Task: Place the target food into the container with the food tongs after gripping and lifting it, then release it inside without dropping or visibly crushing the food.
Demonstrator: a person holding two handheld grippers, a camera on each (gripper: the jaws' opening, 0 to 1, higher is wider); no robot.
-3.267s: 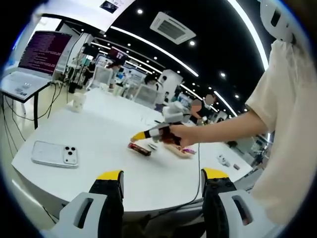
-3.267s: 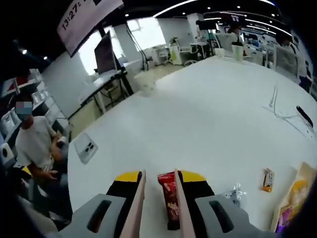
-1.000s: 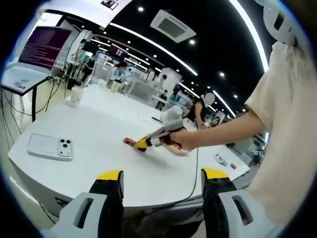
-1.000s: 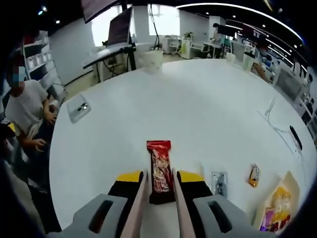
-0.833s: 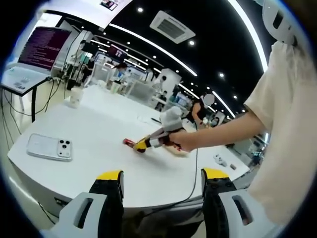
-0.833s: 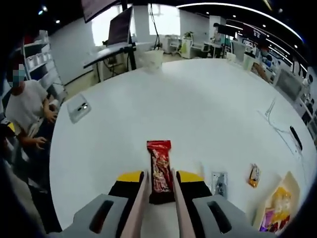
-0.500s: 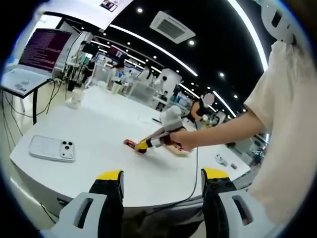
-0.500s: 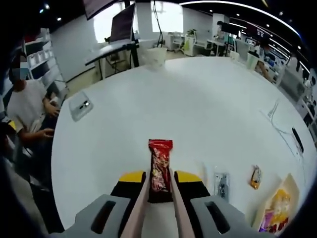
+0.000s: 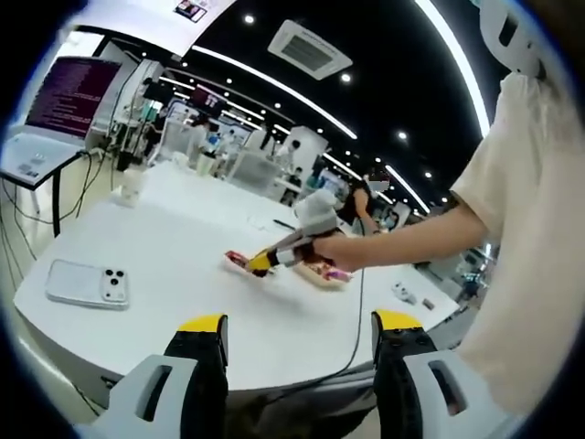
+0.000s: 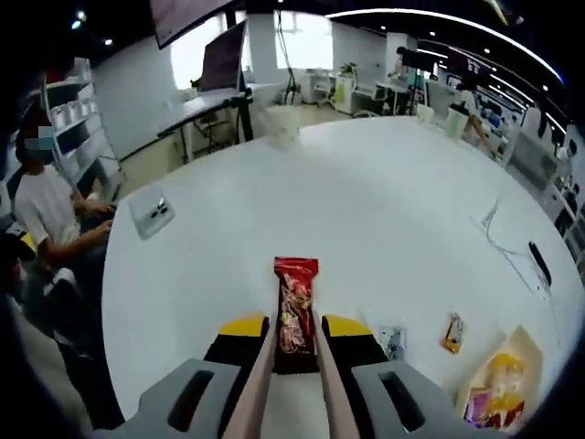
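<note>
One red snack bar [image 10: 294, 311] pinched between tongs [image 10: 291, 352], above white table [image 10: 384, 210]

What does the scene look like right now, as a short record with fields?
surface: white table
right gripper: shut on red snack bar, held above the table
left gripper: open, holding nothing
container: tray with packets in it, at the table's edge
loose items: small packets, phone, cup
</note>
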